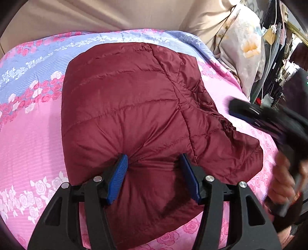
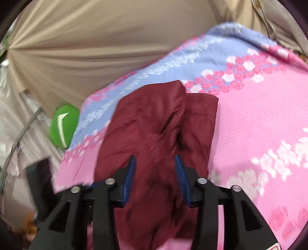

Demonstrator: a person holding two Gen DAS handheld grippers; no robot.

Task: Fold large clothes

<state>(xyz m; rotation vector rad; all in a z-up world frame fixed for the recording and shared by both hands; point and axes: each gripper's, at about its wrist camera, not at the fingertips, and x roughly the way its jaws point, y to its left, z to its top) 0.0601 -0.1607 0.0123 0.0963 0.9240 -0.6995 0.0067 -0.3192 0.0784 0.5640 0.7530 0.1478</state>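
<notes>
in the left wrist view a dark red quilted puffer jacket (image 1: pixel 134 107) lies folded into a rounded bundle across the middle of the frame, resting on a bed covered by a pink and lavender sheet printed with roses (image 1: pixel 28 125). the left tool (image 1: pixel 154 163) sits at the lower centre, its blue ribbed pads (image 1: pixel 118 178) pressed into the near part of the jacket; the shiny fabric bulges up between them and puckers in creases around each pad, so the tool is clamped on a thick fold of the jacket with its fingers set fairly wide. at the right edge of that view the right tool (image 1: pixel 248 111) shows as a blurred black shape hovering over the sheet just beside the jacket's gathered edge, held in a person's hand (image 1: pixel 284 178); from there the set of its fingers cannot be read. behind the bed hangs a beige draped cloth (image 1: pixel 96 15), with a pale floral pillow (image 1: pixel 242 50) in the upper right. in the right wrist view, which is blurred, the right tool (image 2: pixel 156 163) stands at the lower centre with its blue pads (image 2: pixel 130 180) apart; the jacket (image 2: pixel 154 125) runs from the bottom up through the gap, but the fabric shows no pinch, so the fingers are spread and grip nothing. a green rounded object with a white mark (image 2: pixel 63 125) lies at the left, off the bed's edge.
</notes>
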